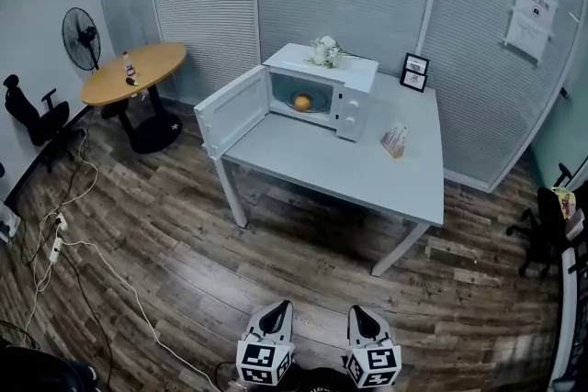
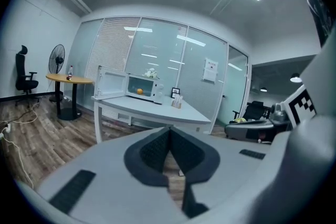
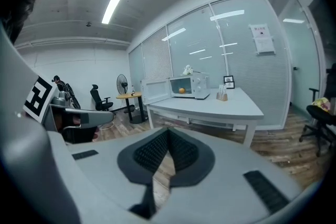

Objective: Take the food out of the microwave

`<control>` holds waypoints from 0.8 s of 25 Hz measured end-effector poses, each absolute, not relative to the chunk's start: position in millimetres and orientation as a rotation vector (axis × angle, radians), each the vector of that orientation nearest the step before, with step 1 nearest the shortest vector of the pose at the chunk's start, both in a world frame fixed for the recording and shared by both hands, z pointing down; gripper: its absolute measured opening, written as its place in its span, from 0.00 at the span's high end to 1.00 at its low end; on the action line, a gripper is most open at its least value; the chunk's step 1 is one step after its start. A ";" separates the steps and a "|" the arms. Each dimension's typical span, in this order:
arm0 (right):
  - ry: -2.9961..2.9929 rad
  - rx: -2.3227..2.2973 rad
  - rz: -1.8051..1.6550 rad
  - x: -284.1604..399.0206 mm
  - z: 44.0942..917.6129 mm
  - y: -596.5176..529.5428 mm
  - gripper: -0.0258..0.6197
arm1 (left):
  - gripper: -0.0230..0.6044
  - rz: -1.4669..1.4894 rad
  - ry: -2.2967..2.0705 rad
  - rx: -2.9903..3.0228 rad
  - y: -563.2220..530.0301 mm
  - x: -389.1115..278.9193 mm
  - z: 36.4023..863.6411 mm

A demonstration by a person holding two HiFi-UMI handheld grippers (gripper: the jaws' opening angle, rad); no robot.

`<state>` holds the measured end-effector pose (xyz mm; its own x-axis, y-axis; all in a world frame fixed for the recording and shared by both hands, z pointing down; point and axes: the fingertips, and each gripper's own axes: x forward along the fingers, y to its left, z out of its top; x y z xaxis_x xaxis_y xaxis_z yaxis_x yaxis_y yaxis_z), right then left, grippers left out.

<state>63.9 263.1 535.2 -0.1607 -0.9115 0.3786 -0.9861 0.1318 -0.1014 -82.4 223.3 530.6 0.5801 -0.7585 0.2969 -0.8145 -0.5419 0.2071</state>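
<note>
1. The microwave (image 1: 322, 92) stands on the far left corner of the white worktop (image 1: 367, 179), close to the wall of blinds. Its door (image 1: 231, 110) is swung wide open to the left and reaches out past the worktop edge.
2. The food (image 1: 301, 102) (a small round orange thing, I cannot tell exactly what it is) lies inside the open chamber of the microwave. Nothing touches it.
3. A small bunch of white flowers (image 1: 325, 50) sits on top of the microwave.
4. To the right of the microwave, two black picture frames (image 1: 415, 72) stand upright near the wall. A small holder with cards (image 1: 395, 140) stands on the worktop, just in front of the microwave's right corner.
5. The left gripper (image 1: 278, 309) shows at the bottom edge of the head view, above the wooden floor (image 1: 184, 262) and well apart from the worktop. In the left gripper view its jaws are clenched, the pads meet at the tips, and there is nothing between them.
6. The right gripper (image 1: 360, 311) is beside it, also well apart from the worktop. Its jaws are clenched in the same way and it is empty.
7. Both grippers point toward the worktop. Each gripper view shows the open microwave far away with the orange food inside.
8. At the left side of the room there are a standing fan (image 1: 81, 39) and a black office chair (image 1: 32, 115). A white cable (image 1: 64, 239) runs over the floor.
</note>
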 end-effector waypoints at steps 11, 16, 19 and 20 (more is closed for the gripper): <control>-2.126 1.924 0.509 48.4 539.4 225.7 0.96 | 0.95 0.255 -1.251 2.511 176.7 -111.0 536.0; -2.137 1.910 0.507 52.0 542.9 204.2 0.96 | 0.95 0.252 -1.265 2.511 161.3 -108.7 537.9; -2.162 1.867 0.501 53.5 546.8 185.6 0.96 | 0.95 0.245 -1.294 2.499 148.4 -105.5 538.9; -2.171 1.847 0.495 54.5 547.8 177.1 0.96 | 0.95 0.241 -1.310 2.490 142.2 -104.3 538.8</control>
